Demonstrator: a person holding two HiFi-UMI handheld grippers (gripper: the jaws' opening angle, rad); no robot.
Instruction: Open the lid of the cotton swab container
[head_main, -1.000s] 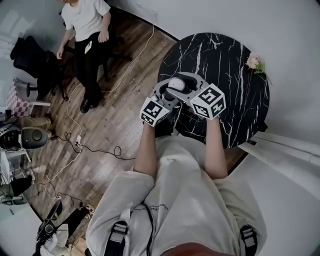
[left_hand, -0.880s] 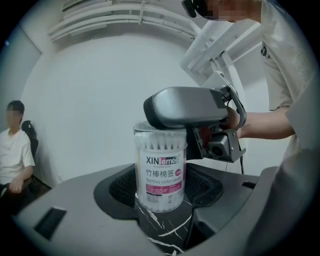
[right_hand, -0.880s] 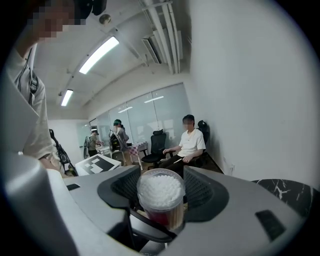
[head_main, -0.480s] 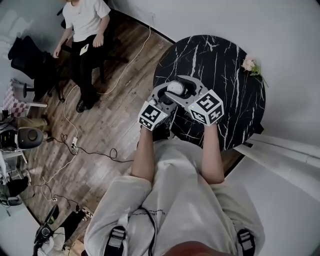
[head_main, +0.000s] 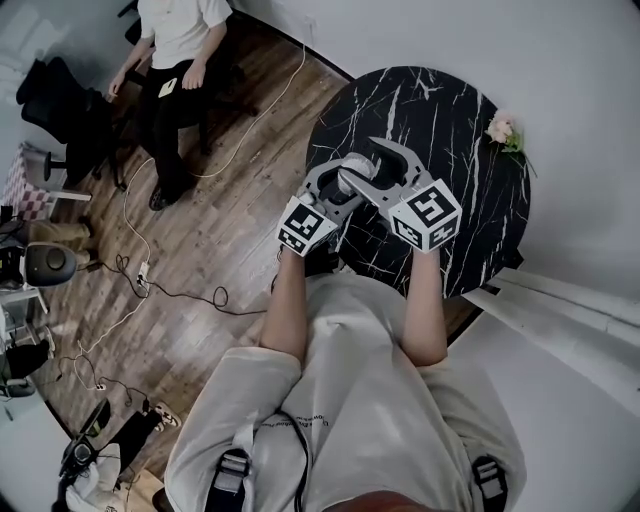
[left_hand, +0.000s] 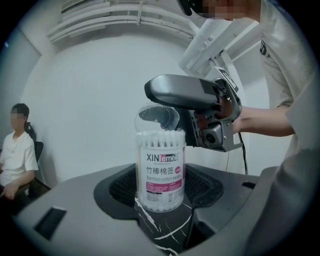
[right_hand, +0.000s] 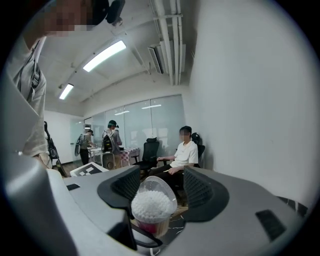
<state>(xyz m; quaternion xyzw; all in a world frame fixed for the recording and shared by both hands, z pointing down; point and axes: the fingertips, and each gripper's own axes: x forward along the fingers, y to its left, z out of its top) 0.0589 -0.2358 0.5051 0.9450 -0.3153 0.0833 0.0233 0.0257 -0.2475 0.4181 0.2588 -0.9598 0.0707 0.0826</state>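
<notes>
A clear cotton swab container with a pink and white label stands on the black marble table. My left gripper is shut on its lower body, a pad against each side. The clear lid is tipped up at the back and the white swab heads are bare. My right gripper hovers just above the lid with its jaws apart. In the right gripper view the lid stands between the open jaws. In the head view both grippers meet over the container near the table's left edge.
A small pink flower lies at the table's far right rim. A person in a white shirt sits on the wooden floor side, beside a black chair. Cables trail across the floor. White walls close off the right.
My right gripper has lifted a little and swung to the right over the container. The left gripper and the container have stayed put.
</notes>
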